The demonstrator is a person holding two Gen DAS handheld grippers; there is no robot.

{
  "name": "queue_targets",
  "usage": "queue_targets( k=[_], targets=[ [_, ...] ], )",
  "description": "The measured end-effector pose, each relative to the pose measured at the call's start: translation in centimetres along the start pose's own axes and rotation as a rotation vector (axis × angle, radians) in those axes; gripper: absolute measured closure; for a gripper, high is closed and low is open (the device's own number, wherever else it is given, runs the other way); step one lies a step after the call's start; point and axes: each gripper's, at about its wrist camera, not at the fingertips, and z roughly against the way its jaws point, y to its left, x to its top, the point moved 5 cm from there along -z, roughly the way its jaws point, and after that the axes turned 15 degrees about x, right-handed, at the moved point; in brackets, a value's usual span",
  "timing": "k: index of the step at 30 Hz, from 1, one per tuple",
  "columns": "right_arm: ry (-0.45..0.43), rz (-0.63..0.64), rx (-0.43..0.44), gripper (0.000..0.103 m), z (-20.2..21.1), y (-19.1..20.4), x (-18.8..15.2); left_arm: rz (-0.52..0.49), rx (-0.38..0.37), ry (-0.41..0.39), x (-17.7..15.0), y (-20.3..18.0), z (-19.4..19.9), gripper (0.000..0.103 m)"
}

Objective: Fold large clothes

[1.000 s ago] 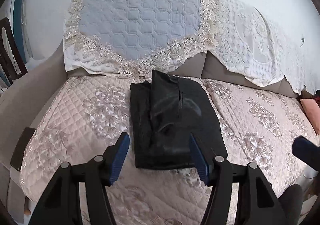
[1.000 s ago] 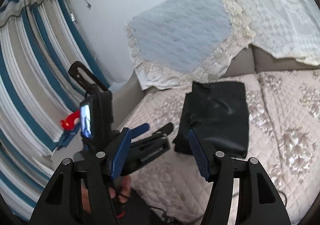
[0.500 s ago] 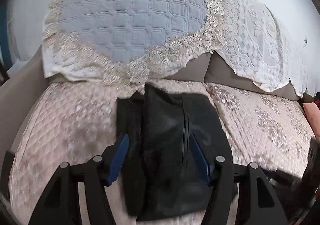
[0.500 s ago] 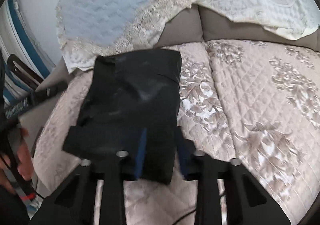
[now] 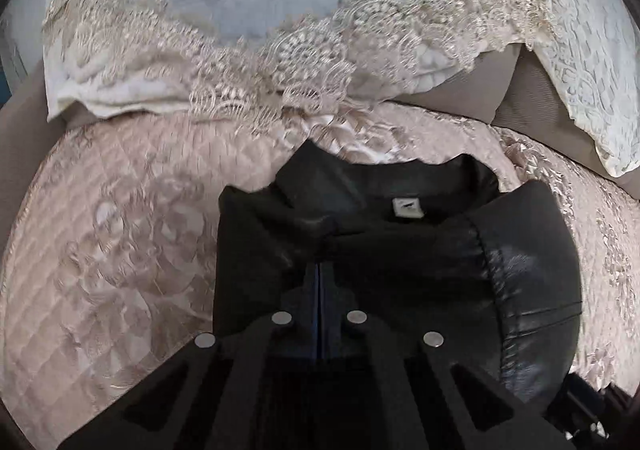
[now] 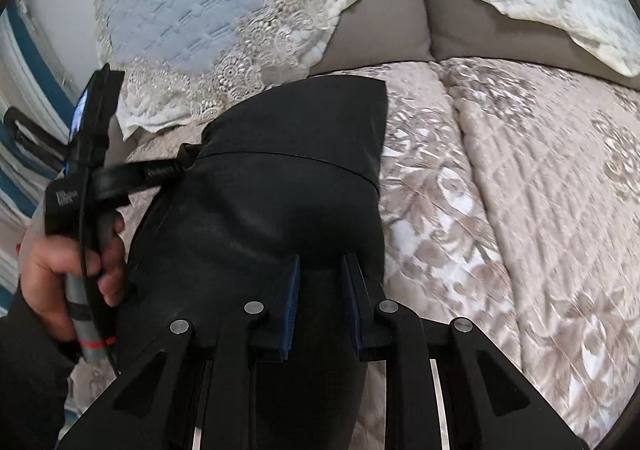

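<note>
clearly glossy, leathery black jacket [image 5: 400,250] bunched.

Jacket [image 5: 520,270] black, leather-like sheen (stitched seams); sofa cover [image 5: 120,242] quilted satin, glossy.

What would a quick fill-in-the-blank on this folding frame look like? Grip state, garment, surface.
1. The left gripper is ____ on the black jacket.
2. A small ____ label shows inside the jacket's collar.
3. The jacket lies on a quilted ____ sofa cover.
4. The right gripper holds a fold of jacket ____ its blue pads.

Missing words: shut; white; beige; between
</note>
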Motion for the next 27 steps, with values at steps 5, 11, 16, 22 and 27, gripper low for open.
queue_targets(
  k=[5,11,16,22,27],
  targets=[
    [0.040,-0.017,0.016,0.081,-2.1,-0.7,-0.2,0.005,0.006,-0.004,-1.0,-0.2,-1.2,0.102],
    [0.075,-0.005,0.021,0.080,-1.8,-0.9,0.1,-0.060,0.076,-0.010,-0.2,-1.0,-0.5,0.102],
    [0.032,0.037,-0.006,0.074,2.4,0.1,-1.0,-0.015,0.032,-0.069,-1.0,1.1,5.6,0.101],
    [0.008,0.077,0.009,0.066,6.4,1.9,-3.9,0.000,-0.013,-0.121,-5.6,2.8,11.8,0.073],
    [-0.002,0.093,0.033,0.063,9.1,3.5,-6.2,0.004,-0.016,-0.118,-10.3,2.9,15.3,0.052]
  ],
)
